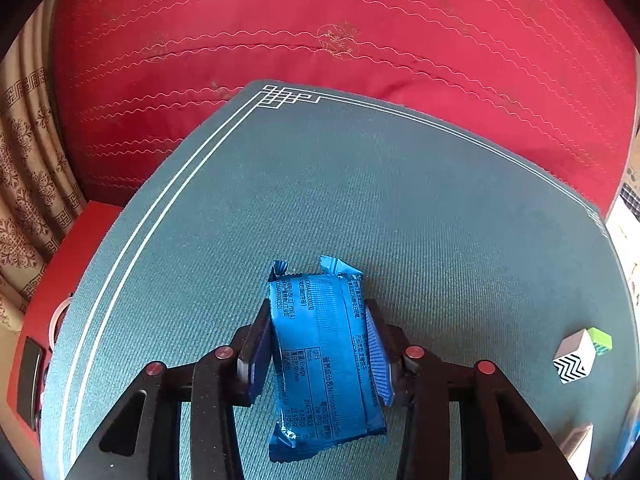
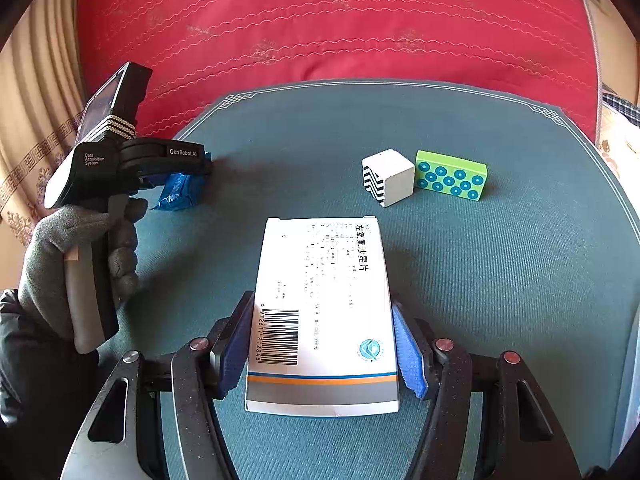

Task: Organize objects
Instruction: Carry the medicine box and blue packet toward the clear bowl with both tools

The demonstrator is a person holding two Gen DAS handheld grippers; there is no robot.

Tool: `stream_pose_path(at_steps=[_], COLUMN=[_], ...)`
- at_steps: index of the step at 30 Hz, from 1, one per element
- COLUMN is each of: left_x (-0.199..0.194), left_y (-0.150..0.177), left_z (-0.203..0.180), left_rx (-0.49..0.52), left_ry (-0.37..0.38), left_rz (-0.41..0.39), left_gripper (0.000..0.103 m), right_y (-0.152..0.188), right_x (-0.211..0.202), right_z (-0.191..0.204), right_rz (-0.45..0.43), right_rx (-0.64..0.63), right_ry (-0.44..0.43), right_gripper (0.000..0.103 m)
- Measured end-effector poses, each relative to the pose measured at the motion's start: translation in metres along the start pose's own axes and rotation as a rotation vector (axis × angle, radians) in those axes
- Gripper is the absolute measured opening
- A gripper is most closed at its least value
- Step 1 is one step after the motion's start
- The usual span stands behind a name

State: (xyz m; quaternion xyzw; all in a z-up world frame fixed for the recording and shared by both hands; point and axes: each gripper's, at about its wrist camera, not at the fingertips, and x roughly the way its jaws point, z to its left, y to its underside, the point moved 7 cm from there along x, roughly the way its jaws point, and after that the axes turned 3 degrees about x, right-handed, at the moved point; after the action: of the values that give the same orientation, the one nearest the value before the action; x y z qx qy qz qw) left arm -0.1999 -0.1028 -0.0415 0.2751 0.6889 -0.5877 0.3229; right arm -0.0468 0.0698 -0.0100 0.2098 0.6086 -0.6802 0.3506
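My left gripper (image 1: 320, 344) is shut on a blue snack packet (image 1: 326, 356) and holds it over the teal mat (image 1: 360, 200). In the right wrist view the left gripper (image 2: 188, 176) shows at the mat's left with the packet (image 2: 178, 192) in its fingers. My right gripper (image 2: 324, 340) is shut on a white medicine box (image 2: 324, 312) with a barcode, low over the mat (image 2: 480, 280). A white cube with black zigzags (image 2: 388, 178) and a green block with blue dots (image 2: 450, 176) stand side by side at the far right of the mat.
A red quilted cushion (image 2: 340, 20) lies behind the mat. A red box (image 1: 52, 280) sits under the mat's left edge. Patterned beige fabric (image 1: 24, 160) hangs at the left. The zigzag cube (image 1: 576, 356) also shows at the right in the left wrist view.
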Motion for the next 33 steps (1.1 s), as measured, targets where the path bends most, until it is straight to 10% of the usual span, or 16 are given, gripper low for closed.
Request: stream_pose_path(at_steps=[33], left_x=[-0.085], left_y=[0.001], left_z=[-0.124], left_rx=[0.164], left_ry=[0.357], left_rz=[-0.113], left_gripper=[0.045], right_y=[0.004], right_x=[-0.091], right_z=[-0.09], right_rz=[-0.158], right_rx=[0.187], right_ry=[0.127], right_gripper=[0.064])
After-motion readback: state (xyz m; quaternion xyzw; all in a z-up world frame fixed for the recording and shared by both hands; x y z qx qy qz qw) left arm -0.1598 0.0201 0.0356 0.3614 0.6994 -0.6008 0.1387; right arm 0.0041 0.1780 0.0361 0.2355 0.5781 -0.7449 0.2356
